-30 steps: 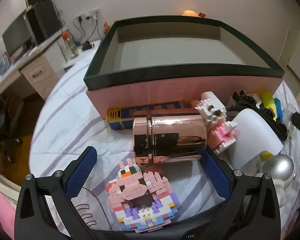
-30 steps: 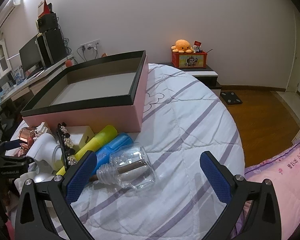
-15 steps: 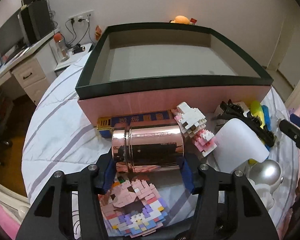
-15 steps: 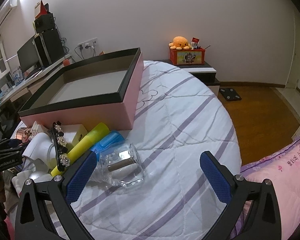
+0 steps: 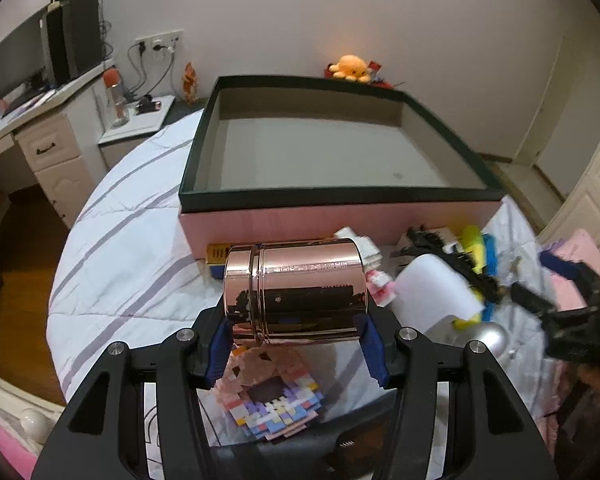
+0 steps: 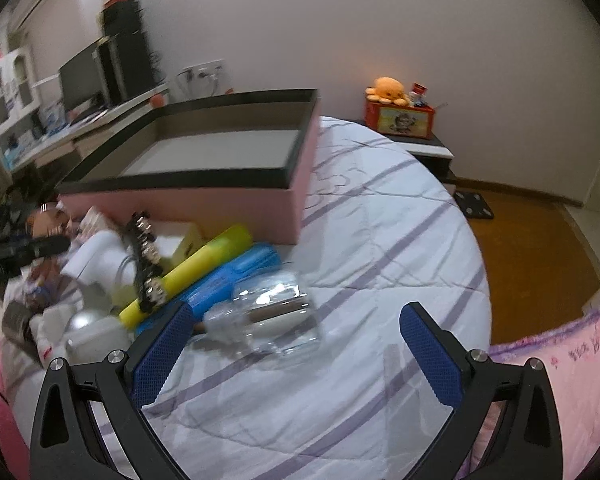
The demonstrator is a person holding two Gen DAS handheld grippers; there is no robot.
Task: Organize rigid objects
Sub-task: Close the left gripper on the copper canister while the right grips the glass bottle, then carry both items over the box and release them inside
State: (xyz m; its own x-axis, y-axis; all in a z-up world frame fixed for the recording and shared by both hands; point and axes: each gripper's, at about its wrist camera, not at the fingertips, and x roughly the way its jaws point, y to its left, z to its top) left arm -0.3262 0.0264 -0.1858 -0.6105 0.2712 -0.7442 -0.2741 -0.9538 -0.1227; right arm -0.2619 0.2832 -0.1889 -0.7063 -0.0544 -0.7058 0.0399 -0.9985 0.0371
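Rose-gold tin (image 5: pixel 295 288) now aloft above striped quilt (image 5: pixel 127 264), clenched in left hand-held gripper (image 5: pixel 297 346); right hand-held gripper (image 6: pixel 295 344) released.

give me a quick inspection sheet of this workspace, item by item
Surface: round bed with a white, purple-striped quilt.
Job's things: rose-gold canister held sideways; pink box with a dark rim holds nothing visible; clear glass bottle lying on its side.
Clutter: yellow tube, blue case, white block, pastel brick model, silver ball, all in front of the box.
Grippers: left tool shut on the canister; right tool open, just short of the bottle.
Cables: wires at the wall socket.
Surroundings: desk with monitor, orange plush, wood floor.
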